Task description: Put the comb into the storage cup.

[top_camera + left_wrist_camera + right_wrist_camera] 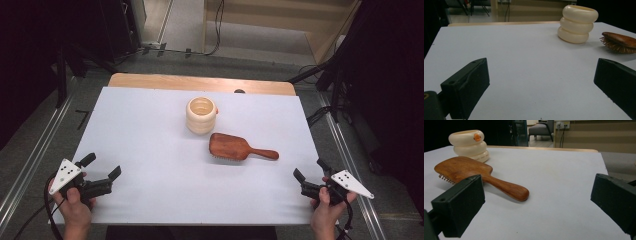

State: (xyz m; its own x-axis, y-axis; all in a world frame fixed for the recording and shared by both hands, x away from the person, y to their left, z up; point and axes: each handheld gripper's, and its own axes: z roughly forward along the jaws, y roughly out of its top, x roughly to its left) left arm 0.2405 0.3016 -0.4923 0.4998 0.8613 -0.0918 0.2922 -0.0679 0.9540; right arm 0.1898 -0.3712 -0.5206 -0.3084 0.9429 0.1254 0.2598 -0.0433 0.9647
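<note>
My left gripper [104, 170] sat at the near left corner of the white-covered table [150, 150]. Its jaws were wide apart and held nothing. My right gripper [311, 172] sat at the near right corner, open wide too and empty.

A cream cup shaped like three stacked rings [201, 115] stood near the middle, well away from both grippers. It had a small orange mark [477, 137] on its side. Just beside it lay a brown wooden hairbrush [240, 147], bristles down. Its handle pointed toward my right side.
</note>
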